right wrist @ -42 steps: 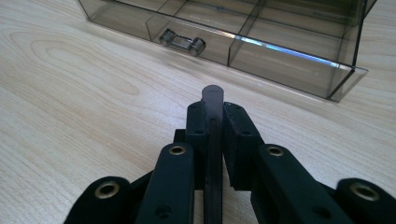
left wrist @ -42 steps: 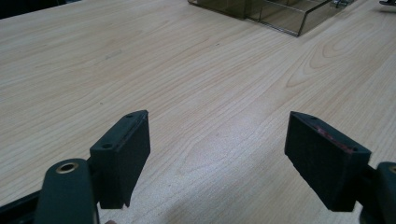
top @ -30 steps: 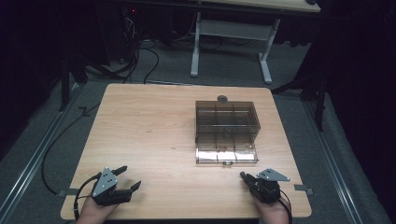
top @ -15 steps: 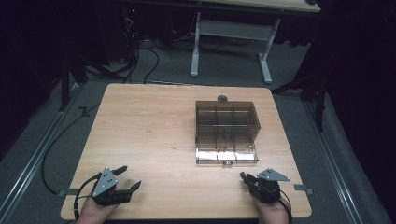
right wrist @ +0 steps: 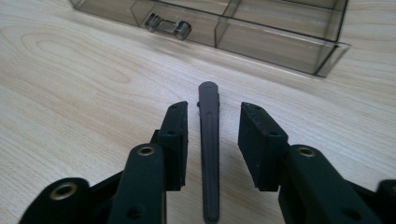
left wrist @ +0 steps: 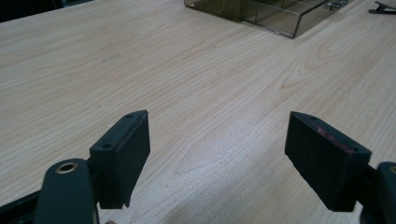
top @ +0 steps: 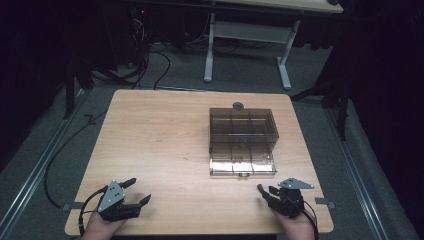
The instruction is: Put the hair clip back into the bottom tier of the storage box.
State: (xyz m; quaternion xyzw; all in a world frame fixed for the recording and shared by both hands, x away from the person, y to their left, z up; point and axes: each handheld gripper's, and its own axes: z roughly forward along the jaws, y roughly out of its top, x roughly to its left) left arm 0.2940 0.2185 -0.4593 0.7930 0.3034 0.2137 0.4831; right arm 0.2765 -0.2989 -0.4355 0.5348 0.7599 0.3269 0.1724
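Black-jawed, our right gripper (right wrist: 212, 140) lies low at the near right edge of the pale wooden counter (top: 165, 135). Its jaws, just opened, stand apart around a slim dark hair clip (right wrist: 208, 149), not pressing it. That clip lies flat, pointing toward the smoky transparent compartment box (top: 243, 140). Our left gripper (left wrist: 217, 158) rests near the left corner, jaws wide and released.

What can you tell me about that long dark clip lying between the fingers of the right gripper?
The long dark hair-clip-like piece is slim, grey-brown, and looks like plastic or metal, with a rounded far tip. It lies flat on the light wooden table, pointing towards the clear smoky plastic compartment box and stopping short of it. The right gripper straddles it; its fingers have just been opening and stand apart on either side, not pressing on it.
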